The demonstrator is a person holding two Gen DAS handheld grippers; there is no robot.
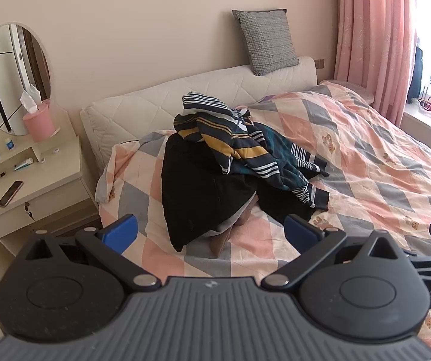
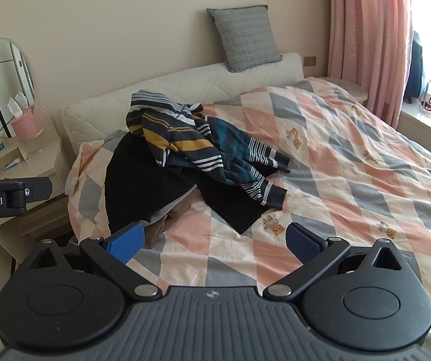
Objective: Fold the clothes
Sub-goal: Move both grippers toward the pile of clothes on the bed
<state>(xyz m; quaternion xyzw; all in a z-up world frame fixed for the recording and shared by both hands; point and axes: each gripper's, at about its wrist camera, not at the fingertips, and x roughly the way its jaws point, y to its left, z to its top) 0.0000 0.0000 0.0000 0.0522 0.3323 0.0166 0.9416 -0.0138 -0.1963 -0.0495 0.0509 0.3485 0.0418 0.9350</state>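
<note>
Blue-padded fingers (image 1: 122,228) of the left gripper (image 1: 212,231) stand spread wide, holding nothing, above the checked quilt (image 1: 365,162) on the bed. Likewise the right gripper (image 2: 213,239) has its fingers (image 2: 302,242) parted and empty over the same quilt. At 12 o'clock from both lies the clothes pile: a striped garment (image 1: 239,144) heaped on a black garment (image 1: 197,192), with a brown one (image 1: 221,240) poking out beneath at the near edge. A grey cushion (image 1: 265,40) leans on the wall beyond, atop the headboard (image 1: 161,102). At 10 o'clock a bedside surface (image 1: 47,192) carries a phone (image 1: 10,194).
</note>
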